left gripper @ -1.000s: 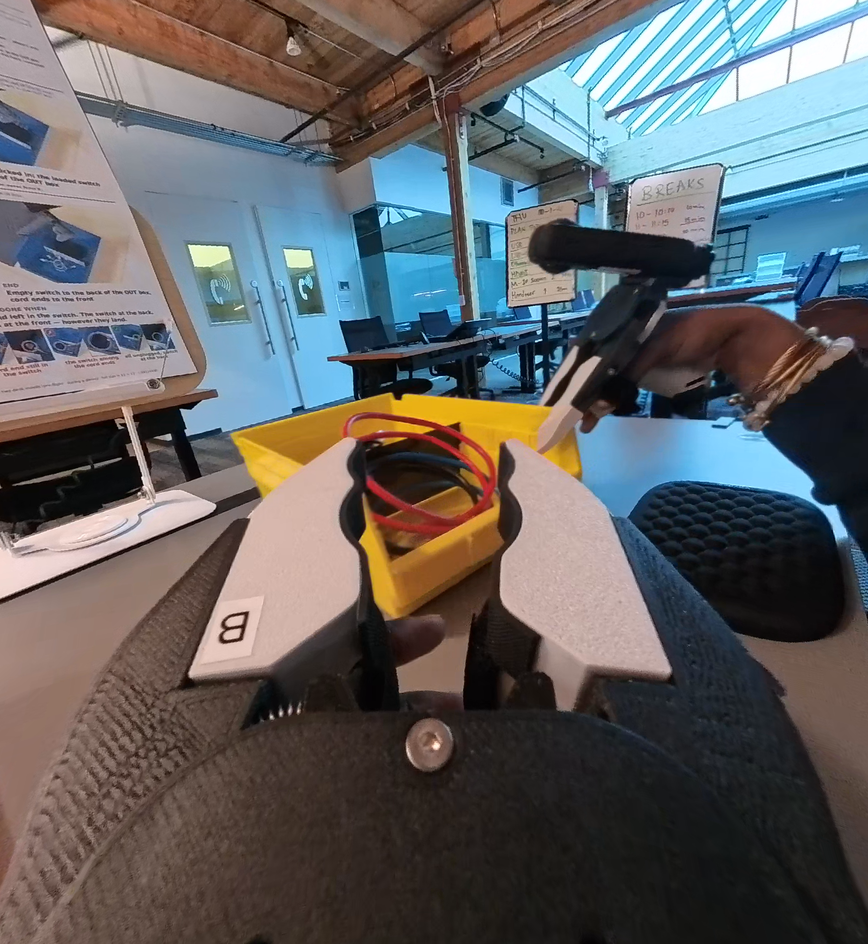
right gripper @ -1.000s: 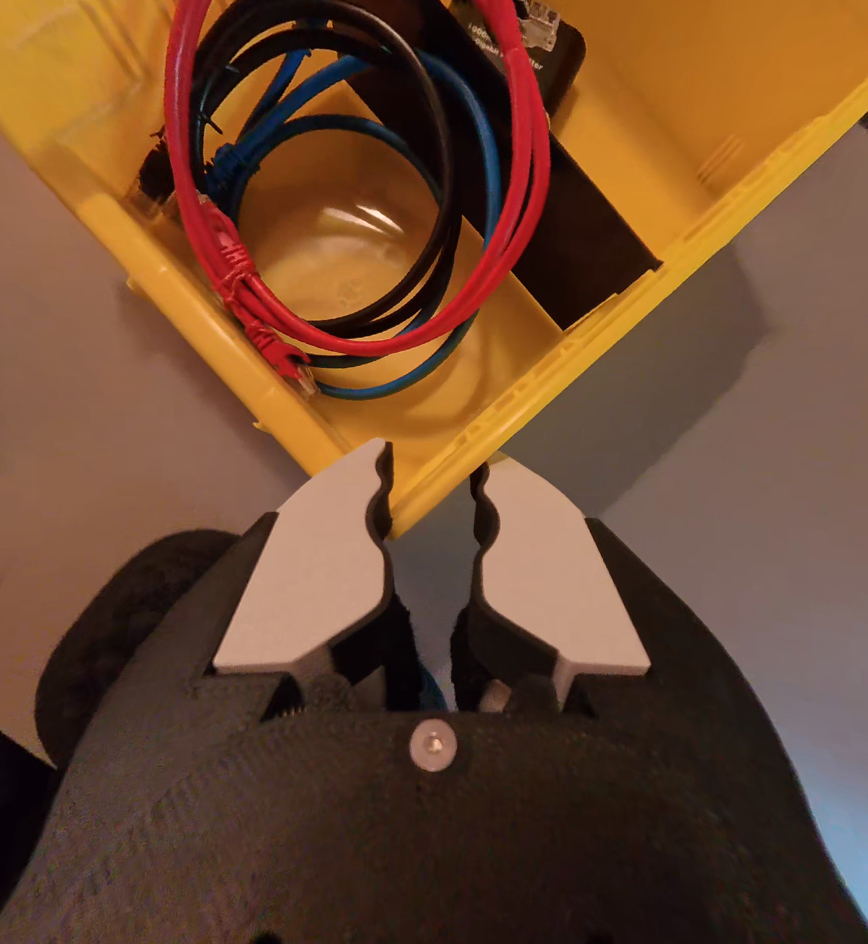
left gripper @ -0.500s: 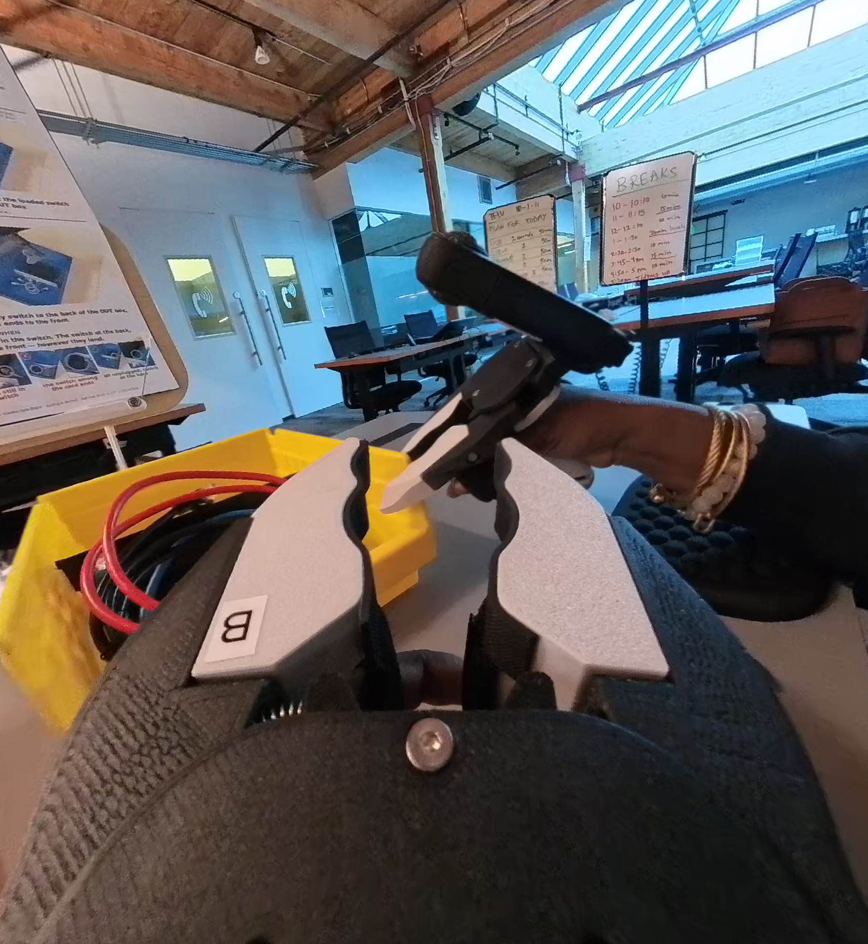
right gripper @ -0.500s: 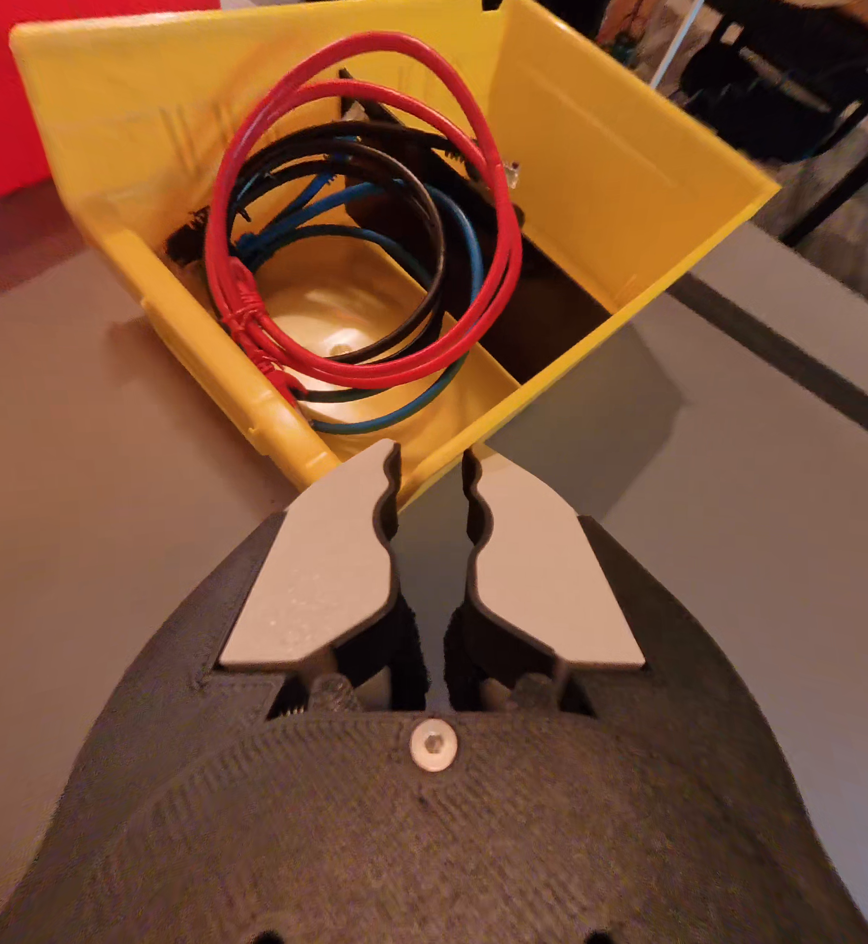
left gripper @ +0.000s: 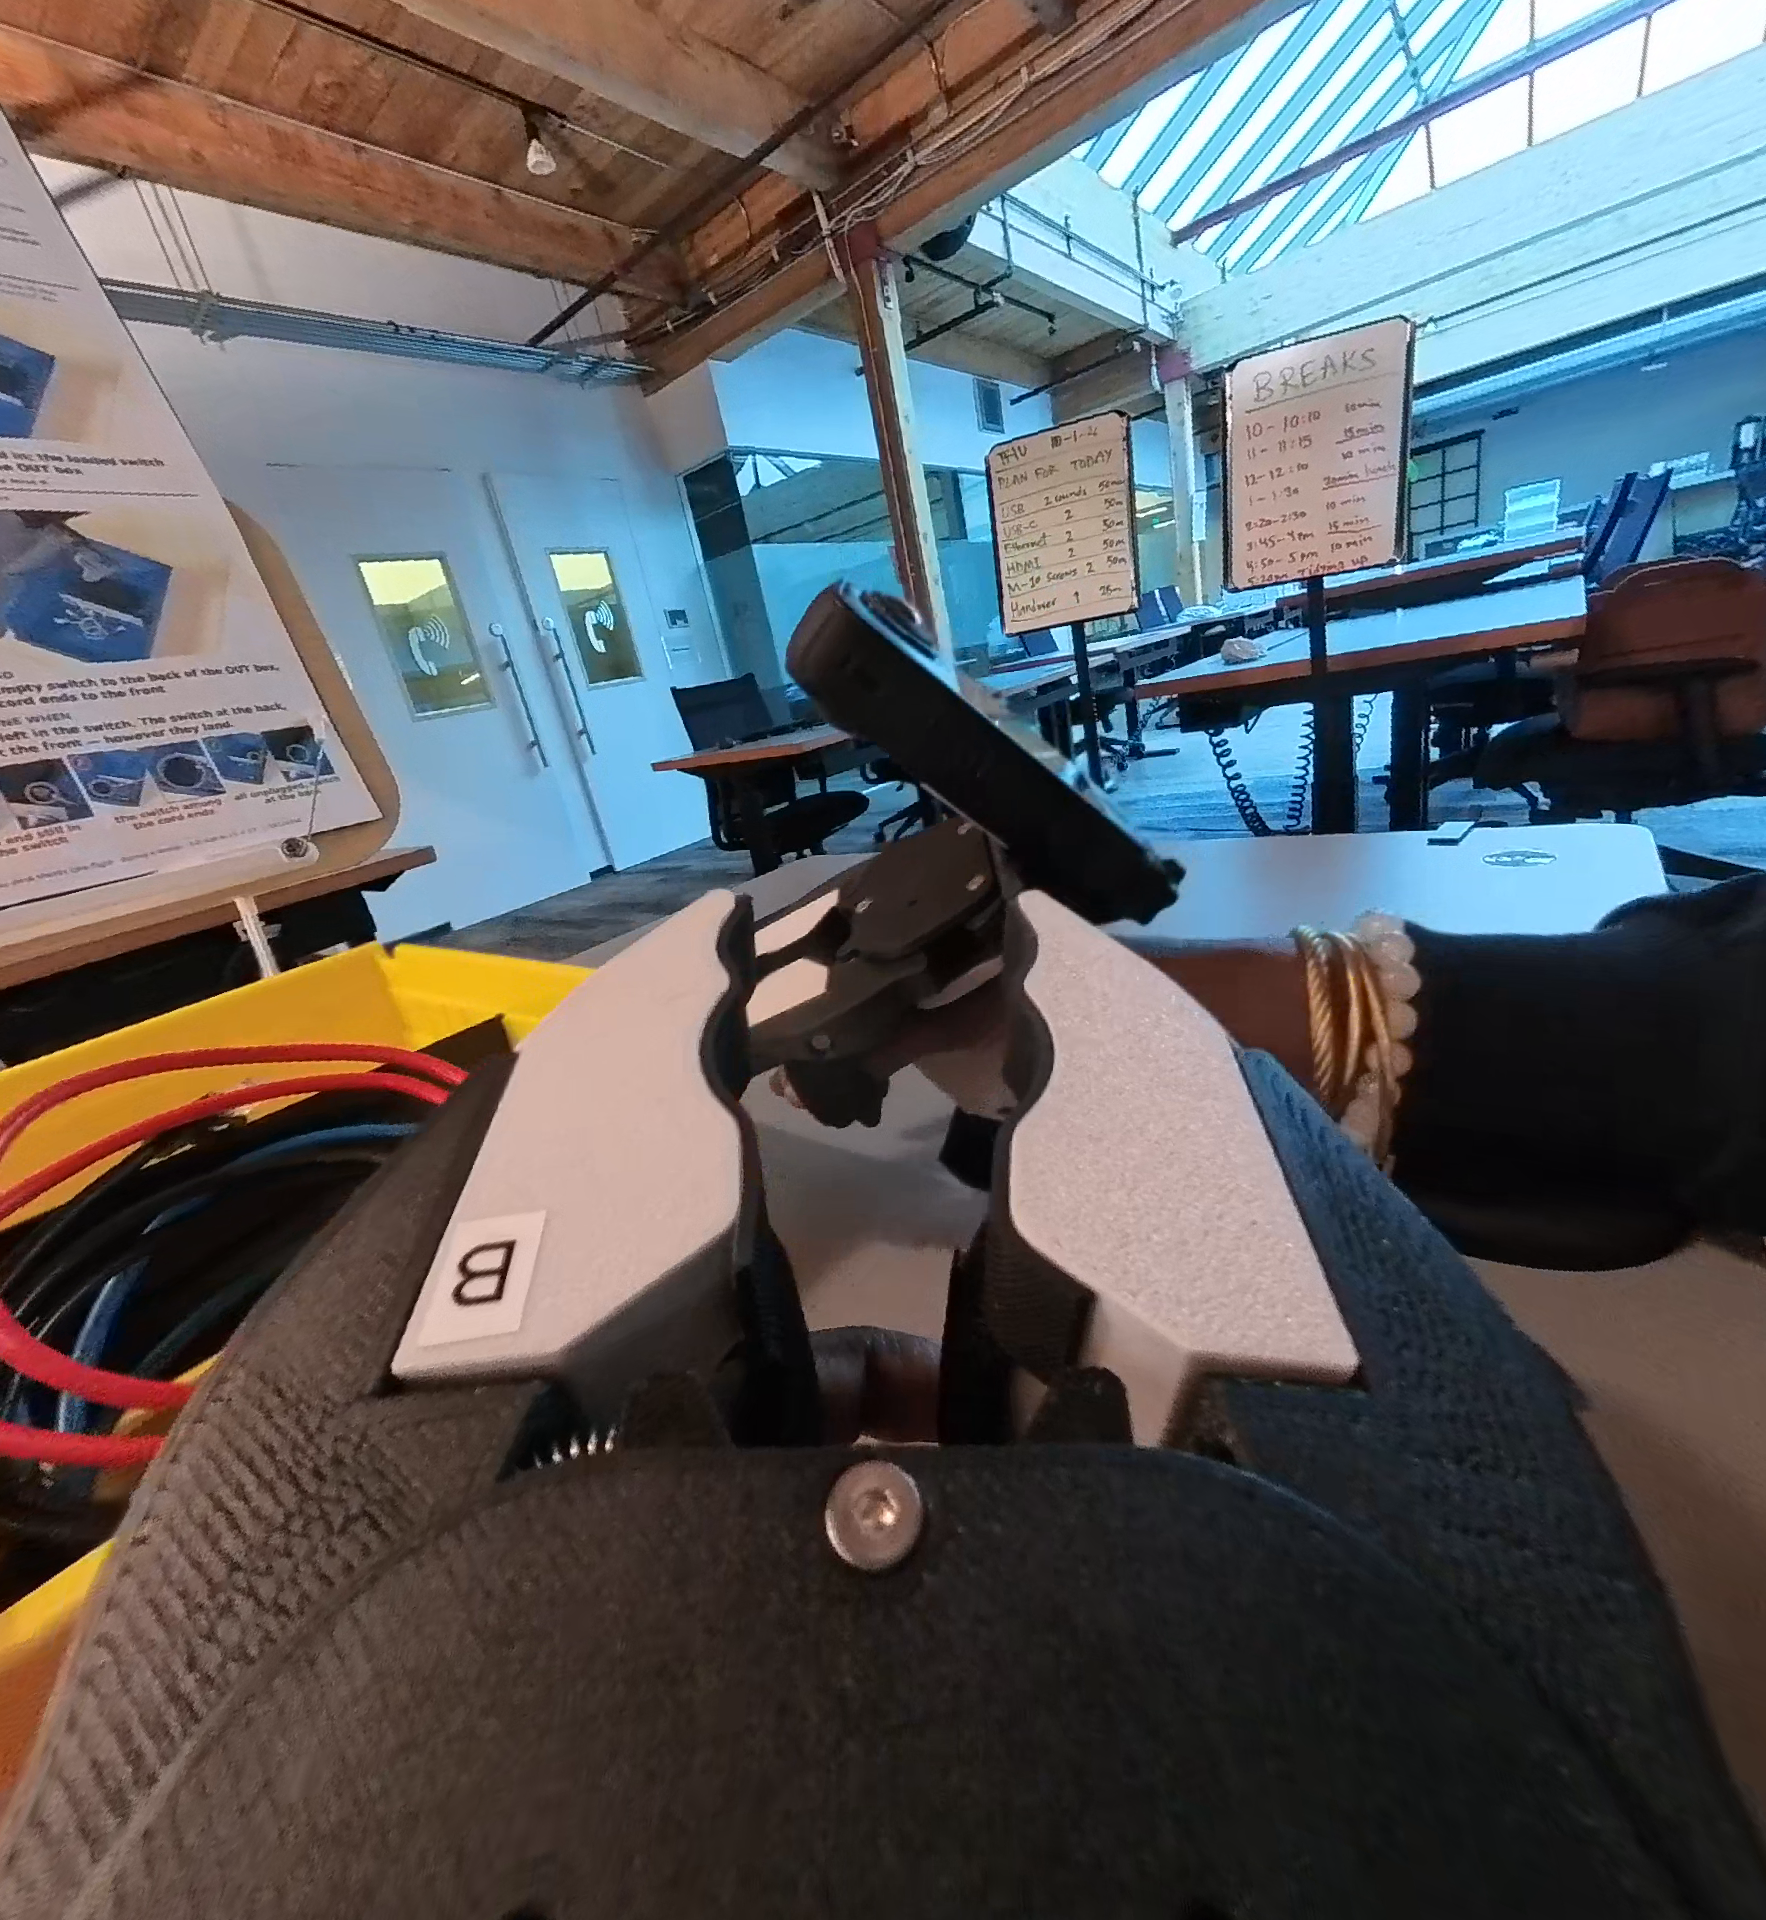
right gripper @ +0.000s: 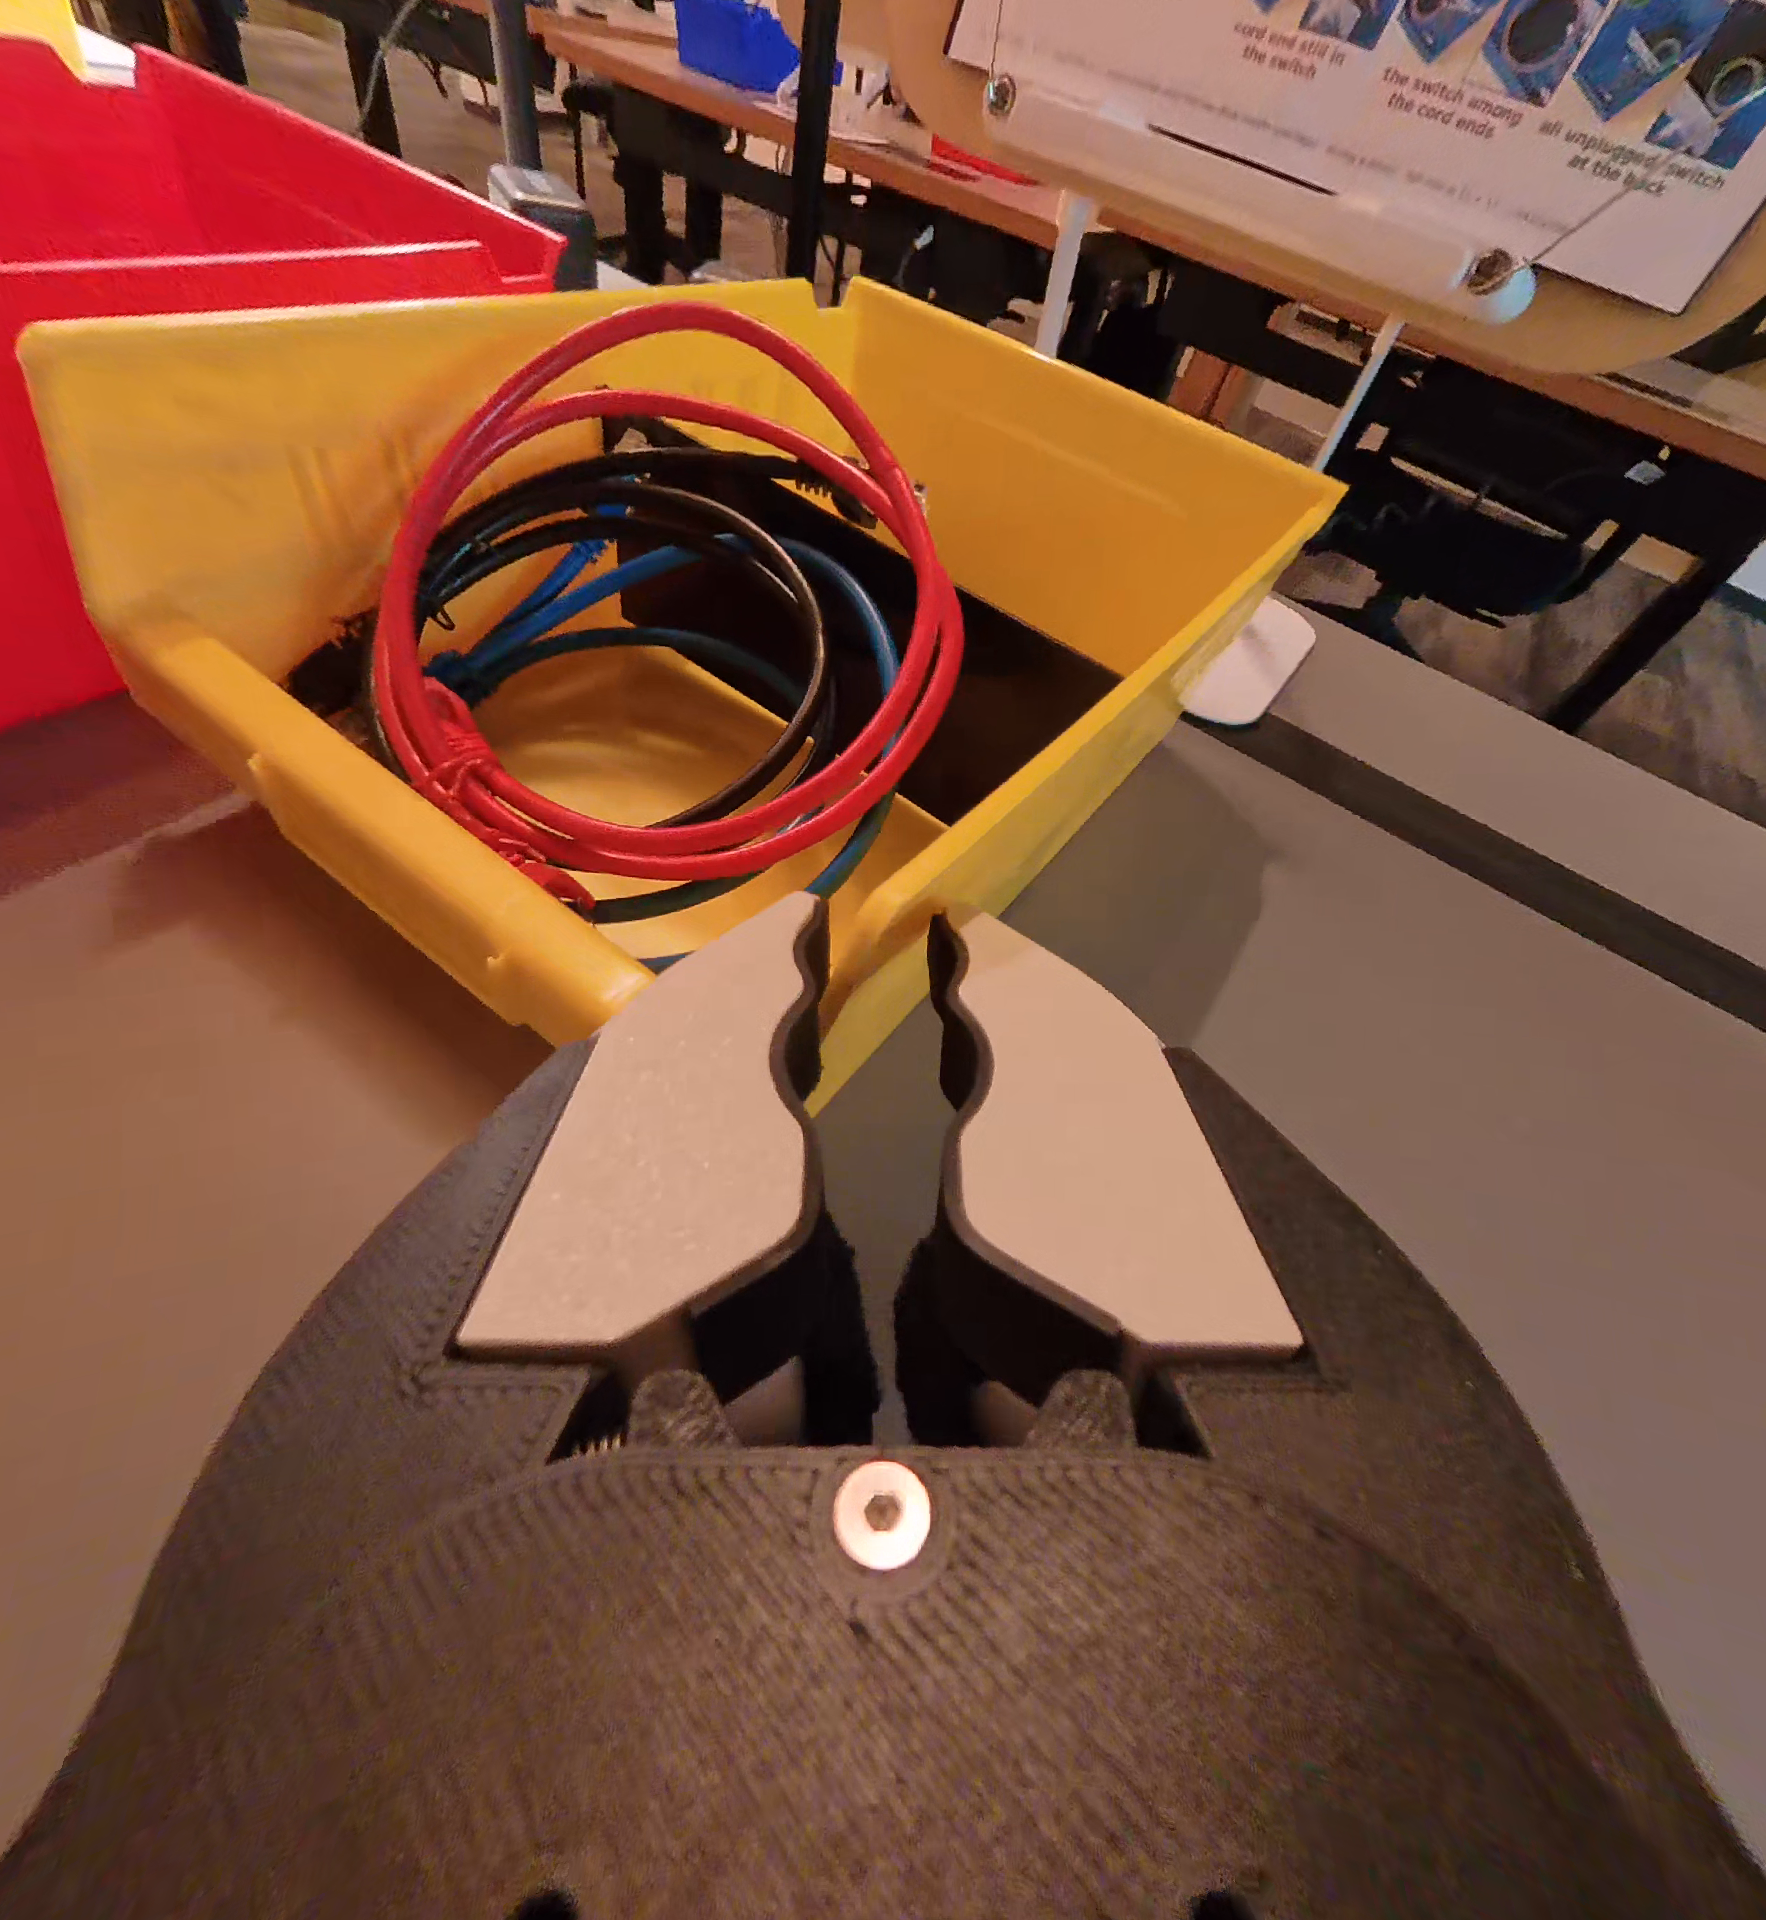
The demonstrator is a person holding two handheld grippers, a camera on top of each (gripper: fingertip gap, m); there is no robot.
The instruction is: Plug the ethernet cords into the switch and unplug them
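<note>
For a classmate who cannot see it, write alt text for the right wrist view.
An open yellow plastic bin on a grey table holds coiled red, black and blue ethernet cords beside a flat black box. The grey-fingered right gripper hovers open and empty at the bin's near corner. A red plastic bin stands behind on the left.

Open-plan office or workspace: rows of desks (left gripper: 1378,644), office chairs (left gripper: 1679,686), whiteboards (left gripper: 1315,457) on stands, phone-booth doors (left gripper: 505,665), exposed timber ceiling (left gripper: 443,125), skylights (left gripper: 1481,94).
</note>
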